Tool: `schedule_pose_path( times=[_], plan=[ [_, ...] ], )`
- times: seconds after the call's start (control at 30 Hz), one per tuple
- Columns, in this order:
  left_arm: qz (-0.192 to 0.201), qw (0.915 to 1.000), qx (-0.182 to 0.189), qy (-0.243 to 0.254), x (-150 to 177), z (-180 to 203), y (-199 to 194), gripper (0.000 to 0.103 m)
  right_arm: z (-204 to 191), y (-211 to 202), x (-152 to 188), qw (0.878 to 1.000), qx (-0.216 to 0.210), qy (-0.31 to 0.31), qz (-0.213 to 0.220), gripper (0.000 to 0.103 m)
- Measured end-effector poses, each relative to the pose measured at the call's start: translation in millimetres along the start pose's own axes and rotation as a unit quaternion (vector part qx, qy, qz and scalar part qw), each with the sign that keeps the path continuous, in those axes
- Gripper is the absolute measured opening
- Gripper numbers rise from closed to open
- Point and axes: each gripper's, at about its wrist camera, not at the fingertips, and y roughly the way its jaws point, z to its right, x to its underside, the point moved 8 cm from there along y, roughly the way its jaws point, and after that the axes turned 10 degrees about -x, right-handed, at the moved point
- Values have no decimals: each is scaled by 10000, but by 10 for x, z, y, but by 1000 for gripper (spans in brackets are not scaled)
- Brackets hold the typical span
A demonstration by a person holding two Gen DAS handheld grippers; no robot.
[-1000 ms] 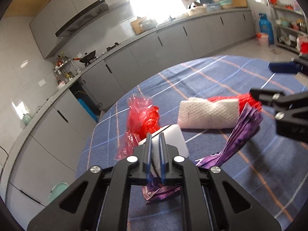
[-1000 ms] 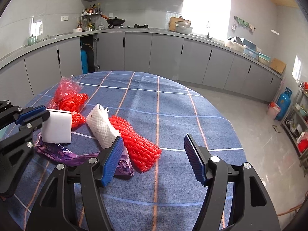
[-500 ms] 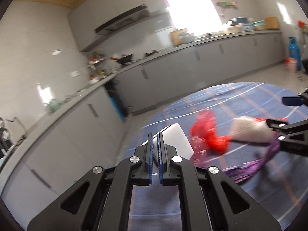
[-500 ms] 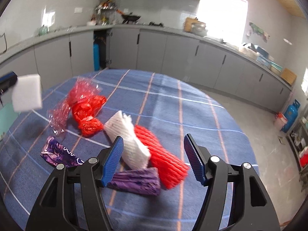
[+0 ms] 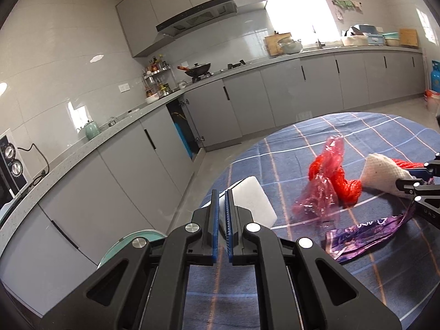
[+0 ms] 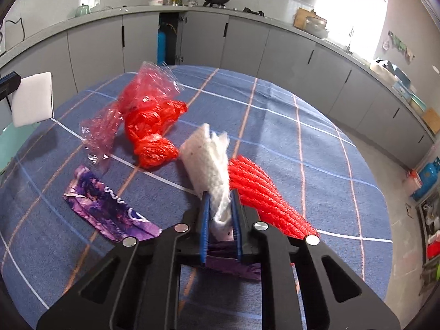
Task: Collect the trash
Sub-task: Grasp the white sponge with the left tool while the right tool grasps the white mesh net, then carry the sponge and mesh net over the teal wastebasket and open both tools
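The left gripper (image 5: pixel 221 202) has its blue-padded fingers (image 5: pixel 214 220) pressed tight on a flat white foam square (image 5: pixel 251 202), which it holds clear of the round desk (image 5: pixel 385 261) covered in a blue checked cloth, near the desk's edge. Below and beside it a pale green round bin lid (image 5: pixel 129 247) shows on the floor side.

The right gripper (image 6: pixel 220 214) has just been closing, and its fingers (image 6: pixel 204 220) now pinch the near end of a white foam net sleeve (image 6: pixel 207 162); the rest of the sleeve lies on the desk ahead of the gripper. A red foam net sleeve (image 6: pixel 264 195) lies touching it on the right. A crumpled red plastic bag (image 6: pixel 151 126) with a clear reddish plastic wrapper (image 6: pixel 110 121) sits just beyond on the left. A flattened purple printed snack wrapper (image 6: pixel 107 209) lies on the cloth nearer, partly under the right gripper.
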Motion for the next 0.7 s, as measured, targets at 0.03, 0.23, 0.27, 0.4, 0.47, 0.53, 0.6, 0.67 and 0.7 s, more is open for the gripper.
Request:
schedule_pose_path(
  times=[0.03,0.23,0.27,0.4,0.47,0.53,0.6,0.67,0.7],
  plan=[
    [-4,10000,-51,-25,6,-50,-6,5,-17,-41,-17,9999,-6,1,100,14],
    [-112,9990,-413,-119,54,-348,-24,5,-93,-366,-224,9968,152,41,782,14],
    [-139,9988,-457,-130,62,-401,-21,5,-93,-404,-250,9962,189,26,845,14],
    [-210,9978,-609,-150,96,-584,-32,5,-176,-508,-362,9945,130,0,1041,14],
    [-290,9968,-719,-210,125,-697,-29,5,-271,-554,-415,9936,6,12,1133,14],
    [-392,9953,-836,-276,163,-816,-13,5,-378,-601,-446,9926,-67,-46,1213,14],
    [-468,9934,-1002,-314,213,-946,1,5,-553,-653,-486,9914,-201,-164,1286,14],
    [-550,9919,-1083,-370,272,-1058,19,5,-676,-669,-518,9904,-324,-253,1318,14],
    [-582,9911,-1138,-381,299,-1102,28,5,-736,-666,-530,9900,-376,-292,1327,14]
  ],
)
